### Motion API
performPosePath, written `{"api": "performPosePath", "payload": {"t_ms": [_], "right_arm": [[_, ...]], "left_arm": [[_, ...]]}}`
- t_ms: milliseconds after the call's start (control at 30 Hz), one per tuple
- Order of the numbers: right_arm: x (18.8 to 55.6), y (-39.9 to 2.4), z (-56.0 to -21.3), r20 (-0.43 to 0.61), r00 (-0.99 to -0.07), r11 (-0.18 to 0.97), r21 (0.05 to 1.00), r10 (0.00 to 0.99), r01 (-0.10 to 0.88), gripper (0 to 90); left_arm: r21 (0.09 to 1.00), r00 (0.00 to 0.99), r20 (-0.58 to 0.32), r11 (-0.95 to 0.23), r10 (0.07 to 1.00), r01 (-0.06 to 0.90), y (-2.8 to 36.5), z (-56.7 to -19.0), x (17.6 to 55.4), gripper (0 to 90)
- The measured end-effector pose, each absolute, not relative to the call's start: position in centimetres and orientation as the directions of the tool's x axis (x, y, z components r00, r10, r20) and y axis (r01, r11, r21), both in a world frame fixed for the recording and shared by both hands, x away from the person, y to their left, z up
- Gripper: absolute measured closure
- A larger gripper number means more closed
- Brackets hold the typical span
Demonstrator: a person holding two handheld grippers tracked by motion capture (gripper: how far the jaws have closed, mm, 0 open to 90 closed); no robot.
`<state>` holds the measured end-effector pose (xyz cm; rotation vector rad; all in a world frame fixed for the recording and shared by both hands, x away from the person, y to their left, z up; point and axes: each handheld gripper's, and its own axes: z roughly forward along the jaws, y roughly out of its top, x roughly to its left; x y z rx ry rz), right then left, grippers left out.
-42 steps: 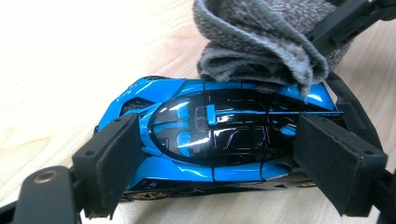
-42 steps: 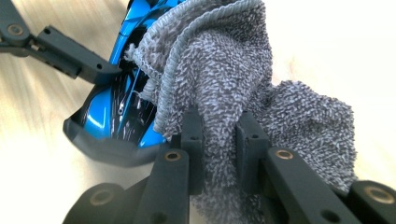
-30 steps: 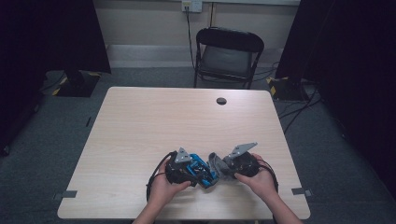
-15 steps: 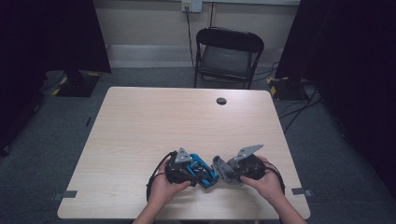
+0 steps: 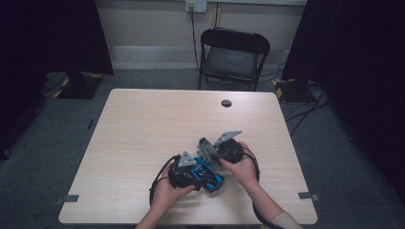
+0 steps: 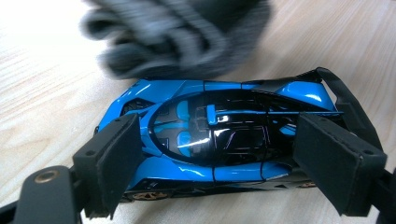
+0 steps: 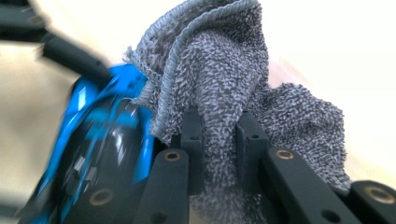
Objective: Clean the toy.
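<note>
A blue and black toy car (image 6: 210, 135) lies on the pale wooden table (image 5: 143, 129), near the front edge. My left gripper (image 6: 219, 163) is shut on it, one pad (image 6: 114, 161) at its nose and the other at its tail. In the high view the car (image 5: 210, 177) pokes out to the right of the left gripper (image 5: 203, 174). My right gripper (image 7: 219, 154) is shut on a grey terry cloth (image 7: 224, 79), which bunches up above the jaws and touches the car (image 7: 102, 149). In the high view the right gripper (image 5: 206, 149) sits just behind the car, and the cloth (image 6: 173, 37) shows blurred.
A small black round object (image 5: 226, 103) lies near the table's far edge. A black folding chair (image 5: 232, 52) stands beyond it. Cables trail from both grippers by the person's hands. Dark curtains flank the room.
The right gripper with the cloth has moved from the car's right side to the far side of it, leftward and away from the person. The left gripper and car have stayed put.
</note>
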<state>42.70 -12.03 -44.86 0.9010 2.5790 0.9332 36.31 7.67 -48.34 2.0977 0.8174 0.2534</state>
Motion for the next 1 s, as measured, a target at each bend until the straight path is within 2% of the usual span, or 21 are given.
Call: {"api": "performPosePath", "payload": {"t_ms": [167, 267, 1000], "right_arm": [[43.7, -9.5, -45.3, -0.069, -0.788, 0.653, 0.608, 0.611, 0.452, 76.8], [43.5, -9.2, -45.4, -0.061, -0.807, 0.67, 0.596, 0.587, 0.443, 77.0], [38.7, -15.8, -44.7, 0.046, -0.841, 0.676, 0.572, 0.54, 0.465, 77.2]], "left_arm": [[0.779, 0.766, -0.107, -0.426, 0.634, 0.461, 7.7, -48.4, 36.3, 15.6], [0.779, 0.767, -0.103, -0.428, 0.633, 0.458, 7.7, -48.4, 36.3, 15.6], [0.772, 0.768, -0.103, -0.436, 0.632, 0.463, 7.5, -48.3, 36.3, 15.5]]}}
